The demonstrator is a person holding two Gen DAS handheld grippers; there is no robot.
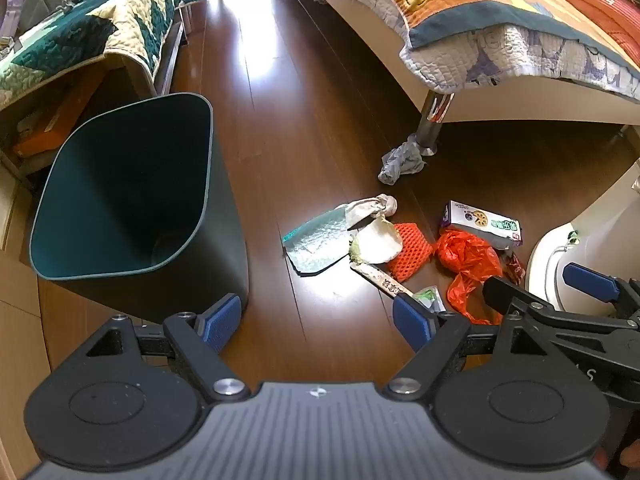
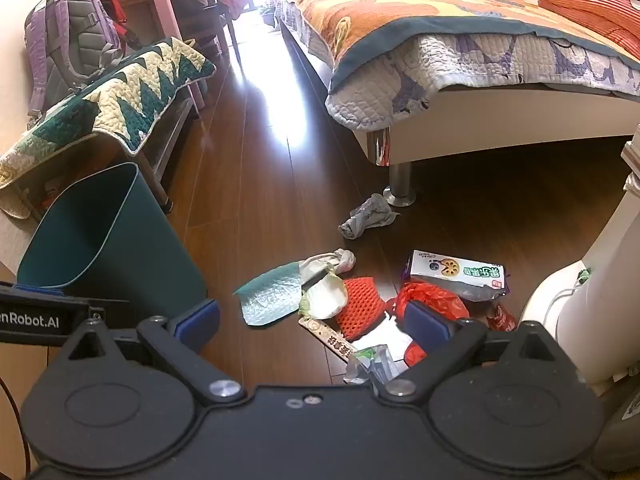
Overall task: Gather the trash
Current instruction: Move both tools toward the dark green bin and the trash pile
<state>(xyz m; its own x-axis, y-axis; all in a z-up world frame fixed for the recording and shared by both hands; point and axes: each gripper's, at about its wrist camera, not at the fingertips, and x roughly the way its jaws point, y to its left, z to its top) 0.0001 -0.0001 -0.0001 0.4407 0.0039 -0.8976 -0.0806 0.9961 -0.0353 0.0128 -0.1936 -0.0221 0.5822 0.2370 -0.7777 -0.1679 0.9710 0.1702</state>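
A dark green bin [image 1: 120, 188] stands open on the wooden floor at the left; it also shows in the right wrist view [image 2: 100, 240]. Trash lies to its right: a teal bubble mailer [image 1: 316, 240], a white leaf scrap [image 1: 378, 240], orange foam netting [image 1: 410, 250], a red plastic bag [image 1: 466, 260], a drink carton [image 1: 482, 222], a paper stick wrapper [image 1: 380, 280] and a crumpled grey tissue [image 1: 400, 160]. My left gripper [image 1: 318, 322] is open and empty above the floor. My right gripper [image 2: 312, 322] is open and empty, just short of the netting [image 2: 360, 308] and red bag [image 2: 436, 300].
A bed [image 1: 500, 32] with a metal leg [image 1: 430, 124] stands at the right. A bench with a green quilt [image 1: 100, 28] stands behind the bin. A white appliance base [image 1: 580, 240] is at the far right. A backpack [image 2: 68, 40] sits on the bench.
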